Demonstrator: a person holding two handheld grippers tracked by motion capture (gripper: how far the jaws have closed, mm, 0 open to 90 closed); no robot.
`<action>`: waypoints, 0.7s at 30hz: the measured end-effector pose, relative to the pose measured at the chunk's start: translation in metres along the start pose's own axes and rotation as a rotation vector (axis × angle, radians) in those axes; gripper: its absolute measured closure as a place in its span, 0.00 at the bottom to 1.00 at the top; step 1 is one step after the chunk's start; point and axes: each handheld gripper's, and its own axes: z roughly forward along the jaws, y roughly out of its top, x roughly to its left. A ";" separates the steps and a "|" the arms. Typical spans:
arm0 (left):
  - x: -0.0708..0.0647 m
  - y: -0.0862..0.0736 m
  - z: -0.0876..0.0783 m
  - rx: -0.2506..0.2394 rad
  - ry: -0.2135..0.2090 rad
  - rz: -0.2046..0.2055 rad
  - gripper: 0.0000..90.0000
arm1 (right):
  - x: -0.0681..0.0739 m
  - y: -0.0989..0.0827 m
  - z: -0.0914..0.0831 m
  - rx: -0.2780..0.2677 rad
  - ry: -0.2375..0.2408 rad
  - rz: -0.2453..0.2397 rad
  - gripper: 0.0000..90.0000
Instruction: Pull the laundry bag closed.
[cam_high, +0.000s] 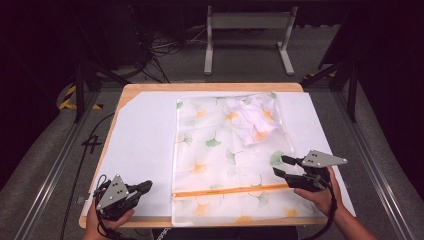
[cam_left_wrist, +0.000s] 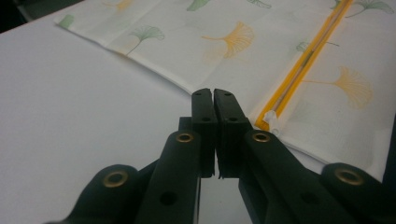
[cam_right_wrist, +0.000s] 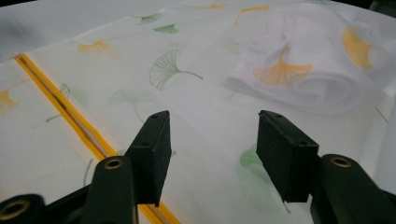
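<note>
A translucent ginkgo-print zip bag (cam_high: 225, 160) lies flat mid-table with white cloth (cam_high: 252, 120) inside its far right corner. The left gripper (cam_high: 146, 187), jaws together, rests near-left. The right gripper (cam_high: 280, 166), jaws apart, hovers over the bag's right edge above the orange zipper (cam_high: 230, 190).

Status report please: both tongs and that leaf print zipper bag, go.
Left tongs shut, empty, beside zipper end. Right tongs open above bag, holding nothing. White bundle inside bag. Nothing in the way.
</note>
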 end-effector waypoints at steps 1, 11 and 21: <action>-0.001 0.000 0.000 0.001 -0.003 0.001 0.99 | 0.000 0.000 0.000 0.000 0.000 0.000 0.52; -0.016 0.004 0.012 0.058 -0.084 0.053 1.00 | 0.034 0.024 0.037 0.009 0.090 -0.099 0.75; -0.040 0.004 0.029 0.129 -0.185 0.091 1.00 | 0.073 0.047 0.079 0.041 0.260 -0.204 0.97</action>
